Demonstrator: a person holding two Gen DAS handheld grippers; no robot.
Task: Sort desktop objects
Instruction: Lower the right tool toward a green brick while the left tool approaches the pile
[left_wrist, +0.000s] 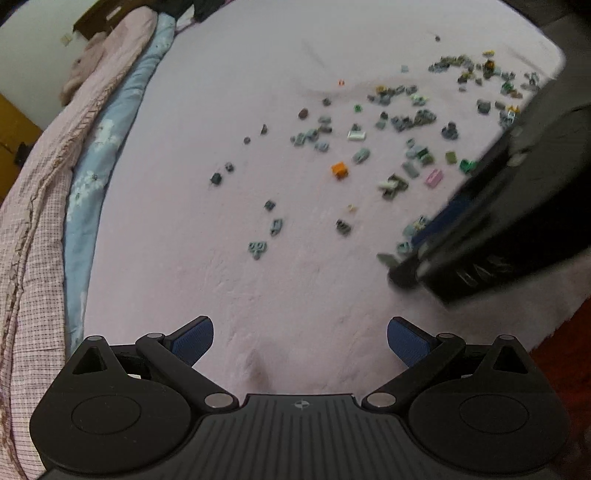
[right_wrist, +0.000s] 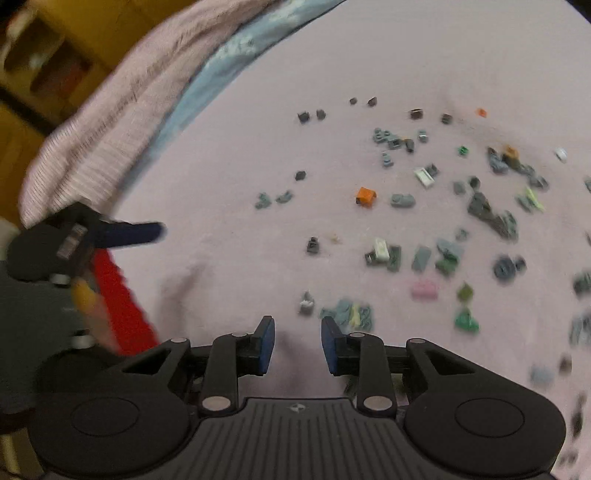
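Your left claw (left_wrist: 300, 338) hangs over bare pink bedsheet (left_wrist: 229, 288) with its blue pads (left_wrist: 194, 338) spread wide and nothing between them. Your right claw (right_wrist: 297, 345) has its jaws set narrow, with a gap between the pads, and they hold nothing; only sheet shows in that gap.

The bricks (left_wrist: 399, 122) lie scattered across the sheet, mostly grey, ahead of the left claw and to its right. An orange brick (left_wrist: 340, 170) sits alone near the middle of the scatter, with a pink brick (left_wrist: 433, 178) off to its right. In the right wrist view the orange brick (right_wrist: 365, 196) lies well ahead of the claw, and a small clump of grey pieces (right_wrist: 349, 316) lies just beyond the right pad. A green piece (right_wrist: 466, 320) sits further right, blurred.

The right claw's body (left_wrist: 509, 206) fills the right edge of the left view, over the near end of the scatter. A folded quilt (left_wrist: 55, 192) runs along the left side of the bed.
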